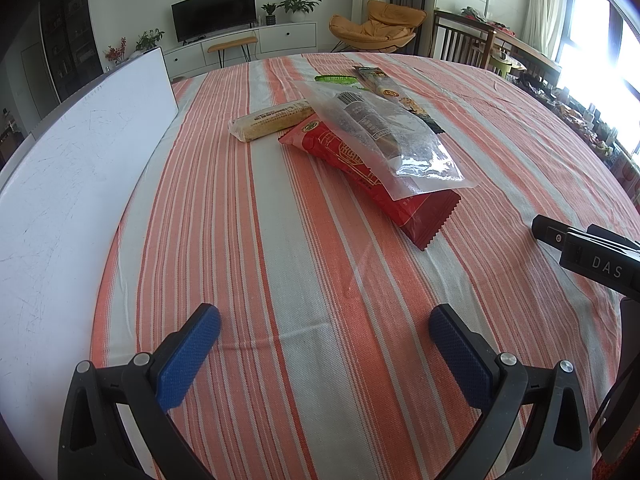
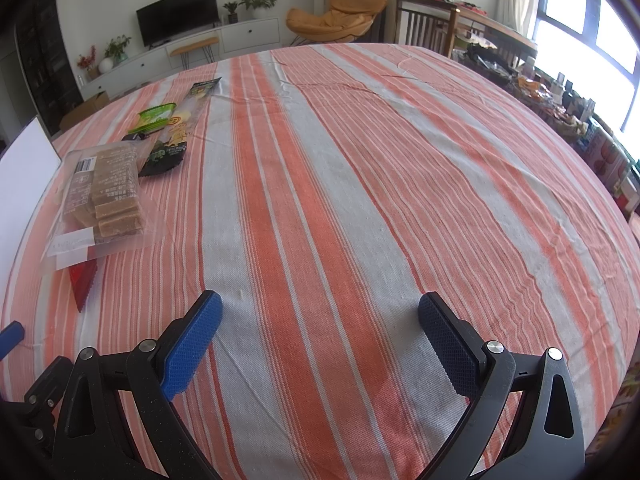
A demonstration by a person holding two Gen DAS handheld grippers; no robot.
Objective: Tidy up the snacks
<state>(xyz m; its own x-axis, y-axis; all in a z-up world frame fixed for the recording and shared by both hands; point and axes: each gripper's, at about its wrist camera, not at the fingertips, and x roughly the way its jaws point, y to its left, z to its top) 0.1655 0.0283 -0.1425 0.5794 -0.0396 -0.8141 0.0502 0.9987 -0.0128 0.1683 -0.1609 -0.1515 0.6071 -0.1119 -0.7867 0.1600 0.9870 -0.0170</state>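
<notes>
Both my left gripper [image 1: 324, 332] and right gripper [image 2: 318, 322] hung spread and empty over the striped cloth [image 1: 280, 240]. Only my left view showed the beige roll [image 1: 272, 119]; the clear bag [image 1: 384, 136] lay across the red packet [image 1: 376, 184], mid-table.

Left claw [image 1: 325, 338] and right claw [image 2: 319, 326] both hover spread wide, gripping nothing.

The worktop cloth [image 1: 320, 280] is orange-red and pale grey-white stripes, the board [image 1: 80, 160] beside it plain white, the snacks are a red packet [image 1: 400, 200], a clear bag [image 2: 100, 196] of tan-brown blocks, a green pack [image 2: 156, 116], and both tools have blue textured pads [image 1: 188, 360] on black frames.
</notes>
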